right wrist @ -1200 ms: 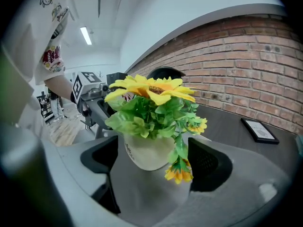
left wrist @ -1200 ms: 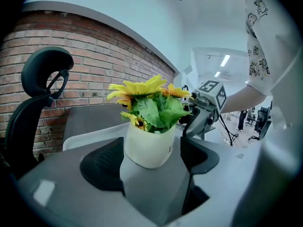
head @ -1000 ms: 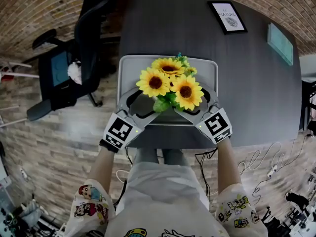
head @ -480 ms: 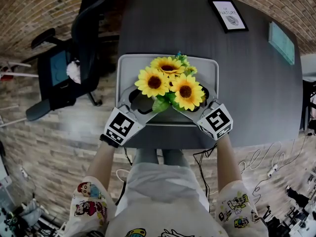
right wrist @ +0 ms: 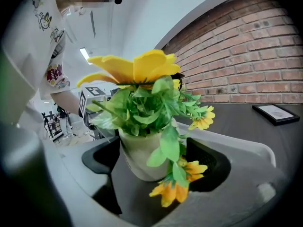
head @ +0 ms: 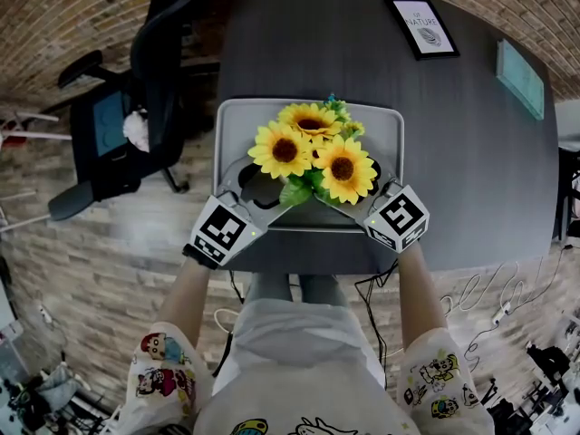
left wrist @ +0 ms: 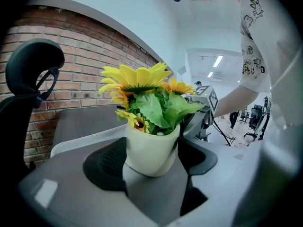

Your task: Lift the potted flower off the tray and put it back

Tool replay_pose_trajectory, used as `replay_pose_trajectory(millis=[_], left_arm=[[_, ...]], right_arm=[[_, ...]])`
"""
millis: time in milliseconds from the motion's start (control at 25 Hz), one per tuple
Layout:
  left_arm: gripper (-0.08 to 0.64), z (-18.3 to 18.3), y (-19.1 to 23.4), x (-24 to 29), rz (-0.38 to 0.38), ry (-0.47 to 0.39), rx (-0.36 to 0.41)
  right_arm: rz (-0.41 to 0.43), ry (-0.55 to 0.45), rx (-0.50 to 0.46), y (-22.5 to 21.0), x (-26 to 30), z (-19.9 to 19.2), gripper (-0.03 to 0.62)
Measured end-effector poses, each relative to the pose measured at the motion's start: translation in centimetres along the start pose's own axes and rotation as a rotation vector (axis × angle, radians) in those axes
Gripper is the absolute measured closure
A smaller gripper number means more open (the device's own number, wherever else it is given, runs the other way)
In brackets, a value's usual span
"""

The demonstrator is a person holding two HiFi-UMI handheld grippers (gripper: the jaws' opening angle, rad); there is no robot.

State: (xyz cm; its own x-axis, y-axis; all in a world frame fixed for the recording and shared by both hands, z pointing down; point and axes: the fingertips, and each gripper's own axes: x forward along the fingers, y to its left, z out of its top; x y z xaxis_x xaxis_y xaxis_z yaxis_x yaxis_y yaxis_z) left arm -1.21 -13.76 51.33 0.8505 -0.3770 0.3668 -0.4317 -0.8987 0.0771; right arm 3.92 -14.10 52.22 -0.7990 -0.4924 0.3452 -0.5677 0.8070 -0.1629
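A cream pot [left wrist: 151, 150] of artificial sunflowers [head: 313, 148] stands on the grey tray [head: 231, 120] at the near edge of the dark table. My left gripper [head: 258, 187] reaches in from the near left. Its jaws have just been closing, and the pot sits between its black pads [left wrist: 106, 162], which lie close beside it without a clear squeeze. My right gripper [head: 358, 188] comes in from the near right with its jaws wide around the same pot [right wrist: 142, 157]. Leaves and a drooping bloom hide its far pad. Each gripper's marker cube shows in the other's view.
A framed picture [head: 419, 27] and a pale green sheet [head: 521, 78] lie on the far right of the table [head: 453, 170]. A black office chair [head: 118, 125] stands on the left. Cables [head: 480, 297] trail on the floor on the right.
The right gripper has rolled slightly and edged toward the pot. The left gripper has barely moved. The pot stands where it was on the tray.
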Motion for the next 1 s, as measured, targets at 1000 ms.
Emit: replay_pose_trajectory(millis=[1000], left_arm=[[0.215, 0.8, 0.1, -0.5, 0.007, -0.048, -0.061]], right_arm=[[-0.023, -0.059, -0.002, 0.8, -0.6, 1.2, 0.21]])
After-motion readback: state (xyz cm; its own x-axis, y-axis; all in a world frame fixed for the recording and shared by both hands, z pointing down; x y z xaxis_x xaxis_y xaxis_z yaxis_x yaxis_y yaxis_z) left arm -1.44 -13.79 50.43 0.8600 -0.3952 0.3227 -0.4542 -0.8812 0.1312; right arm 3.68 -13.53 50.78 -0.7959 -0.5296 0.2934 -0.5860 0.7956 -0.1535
